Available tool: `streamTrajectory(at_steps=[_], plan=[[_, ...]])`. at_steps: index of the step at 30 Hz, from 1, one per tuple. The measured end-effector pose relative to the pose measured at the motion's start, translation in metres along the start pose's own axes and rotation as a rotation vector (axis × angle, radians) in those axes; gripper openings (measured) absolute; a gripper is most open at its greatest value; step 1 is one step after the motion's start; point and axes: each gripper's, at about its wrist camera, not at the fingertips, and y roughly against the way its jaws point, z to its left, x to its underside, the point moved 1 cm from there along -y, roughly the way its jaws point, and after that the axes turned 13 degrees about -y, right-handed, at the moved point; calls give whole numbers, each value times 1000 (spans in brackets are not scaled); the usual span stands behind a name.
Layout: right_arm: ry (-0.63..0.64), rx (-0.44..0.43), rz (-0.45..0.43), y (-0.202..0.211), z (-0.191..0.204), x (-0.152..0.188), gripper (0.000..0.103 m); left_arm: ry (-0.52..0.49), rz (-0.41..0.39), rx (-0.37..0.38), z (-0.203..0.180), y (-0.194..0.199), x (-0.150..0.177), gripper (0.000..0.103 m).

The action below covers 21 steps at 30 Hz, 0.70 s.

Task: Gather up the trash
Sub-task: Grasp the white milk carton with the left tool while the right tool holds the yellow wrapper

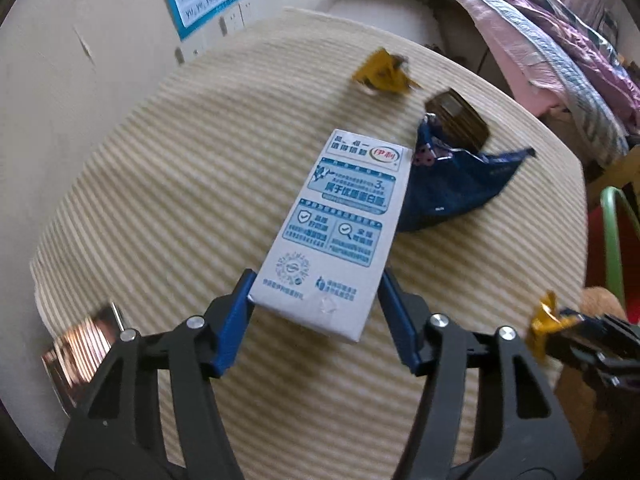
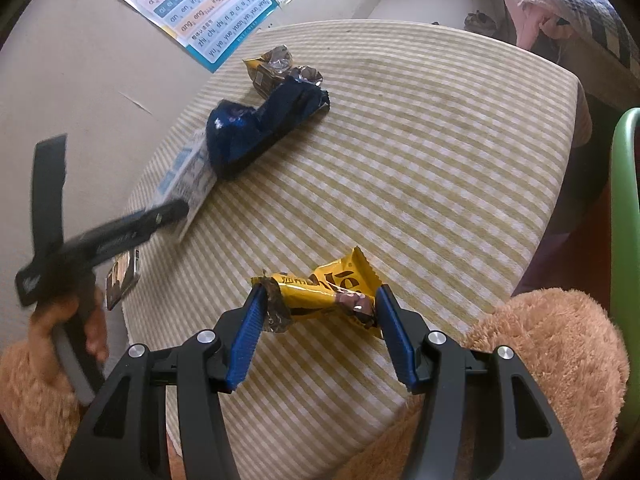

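Milk carton [image 1: 334,236], center frame on your striped table [image 1: 160,184], sits gripped at its near end between your left gripper [image 1: 316,300] pads. Your right gripper [image 2: 318,304] pinches a yellow wrapper [image 2: 324,292]. That end-only hold could let the carton tilt and slip.

The left wrist camera peers steeply down between the blue-padded left claw [image 1: 316,300], close over a white and blue printed milk carton [image 1: 340,224] on the yellow-and-white striped cloth tabletop [image 1: 168,184]. The right wrist camera looks down along the right claw [image 2: 318,308], close over a crumpled yellow snack wrapper [image 2: 324,292] near the tabletop's [image 2: 420,160] front edge, facing the poster-hung wall. Both views share the carton [image 2: 188,180], a crumpled dark blue foil bag [image 1: 452,184] [image 2: 260,128] and the far end of the tabletop.
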Motion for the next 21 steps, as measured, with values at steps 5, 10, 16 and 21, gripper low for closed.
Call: streamTrajectory(at_steps=[5,10,16,21], plan=[[5,8,-2,-1,3,0,55,-4,7,25,-3,-1,8,59],[4,9,-4,-1,2,1,55,24,-17,35,0,6,4,62],[2,4,-4,-1,2,1,55,45,-25,62,0,4,-4,68],[2,1,-3,-1,1,1,55,43,-17,58,-1,0,-7,68]])
